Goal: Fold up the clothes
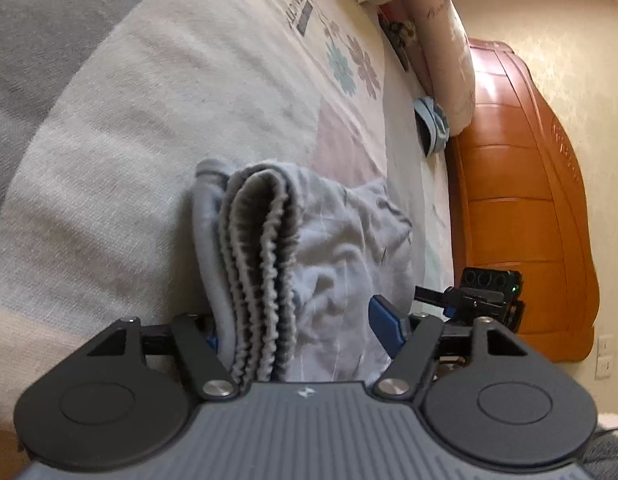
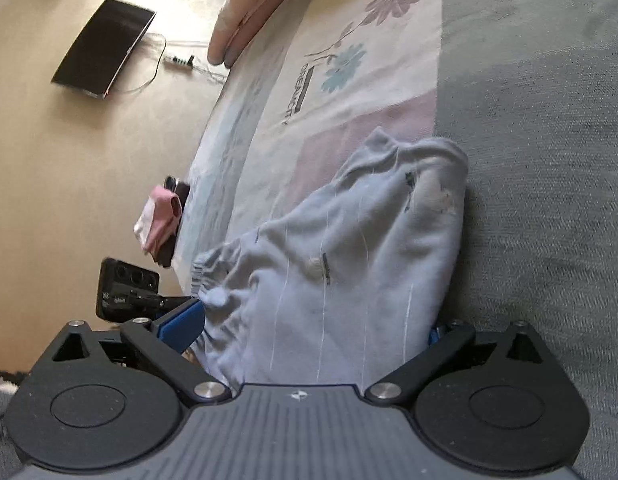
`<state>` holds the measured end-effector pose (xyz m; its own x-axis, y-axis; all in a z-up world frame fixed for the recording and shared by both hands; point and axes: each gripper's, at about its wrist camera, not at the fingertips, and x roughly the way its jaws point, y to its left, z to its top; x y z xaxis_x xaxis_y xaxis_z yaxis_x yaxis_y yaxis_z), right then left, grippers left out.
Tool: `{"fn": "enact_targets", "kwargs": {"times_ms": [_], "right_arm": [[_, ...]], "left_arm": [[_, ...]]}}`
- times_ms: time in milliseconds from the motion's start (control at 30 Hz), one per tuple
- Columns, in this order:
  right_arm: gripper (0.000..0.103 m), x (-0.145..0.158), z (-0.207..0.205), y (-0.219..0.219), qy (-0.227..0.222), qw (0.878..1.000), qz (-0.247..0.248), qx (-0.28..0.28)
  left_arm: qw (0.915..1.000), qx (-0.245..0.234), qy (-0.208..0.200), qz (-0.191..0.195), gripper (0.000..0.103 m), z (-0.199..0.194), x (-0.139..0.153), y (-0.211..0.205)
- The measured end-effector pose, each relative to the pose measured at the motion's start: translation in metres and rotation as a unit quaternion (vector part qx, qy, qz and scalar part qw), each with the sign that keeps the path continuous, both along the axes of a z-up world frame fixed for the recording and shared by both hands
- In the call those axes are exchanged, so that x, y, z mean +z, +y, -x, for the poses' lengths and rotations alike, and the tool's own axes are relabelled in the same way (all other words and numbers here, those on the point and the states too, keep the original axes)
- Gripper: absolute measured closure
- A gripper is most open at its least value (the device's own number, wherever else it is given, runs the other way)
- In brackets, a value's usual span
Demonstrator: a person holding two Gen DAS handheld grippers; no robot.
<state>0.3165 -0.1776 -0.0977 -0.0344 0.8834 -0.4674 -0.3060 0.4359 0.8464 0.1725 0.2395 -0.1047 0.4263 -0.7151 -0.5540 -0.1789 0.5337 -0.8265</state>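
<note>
A pale blue-grey, soft knitted garment with thin white stripes (image 2: 349,264) lies loosely folded on the bed's cream cotton sheet printed with flowers (image 1: 213,80), and both grippers reach in over it. In the left wrist view, its ribbed, crinkled cuff layers (image 1: 261,264) stand on edge at 11 o'clock from the left gripper (image 1: 305,320), whose jaws stand apart around the cloth; whether the pads press on it cannot be told, since the left pad is hidden behind the fabric. In the right wrist view, the right gripper (image 2: 313,332) has its jaws spread wide, the garment bunched between them and the blue pad at 9 o'clock clear of the cloth. Open sheet runs toward 12 o'clock up to the pink rolled quilt (image 1: 449,64). The bed's edge drops at 3 o'clock in the left view beside a glossy orange-brown wooden headboard (image 1: 521,200). In the right view, coarse grey blanket (image 2: 549,160) fills 2 o'clock, and bare beige floor (image 2: 69,168) lies at 9 o'clock.
</note>
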Motion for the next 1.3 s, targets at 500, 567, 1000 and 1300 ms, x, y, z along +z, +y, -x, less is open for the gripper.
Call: {"fn": "enact_targets", "kwargs": {"times_ms": [500, 567, 1000, 1300], "right_arm": [[0.067, -0.010, 0.000, -0.009, 0.025, 0.996, 0.035, -0.078], [0.090, -0.008, 0.006, -0.008, 0.013, 0.992, 0.071, -0.099], [0.091, 0.035, 0.037, 0.003, -0.088, 0.987, 0.090, -0.101], [0.092, 0.062, 0.042, -0.025, -0.117, 0.989, 0.021, -0.093]], "left_arm": [[0.9997, 0.007, 0.006, 0.021, 0.079, -0.001, -0.020, 0.014], [0.9996, 0.016, 0.015, 0.016, 0.081, 0.000, -0.018, 0.012], [0.9942, -0.032, -0.070, -0.075, 0.082, -0.013, 0.060, -0.038], [0.9871, -0.048, -0.114, -0.102, 0.082, -0.046, 0.110, -0.104]]}}
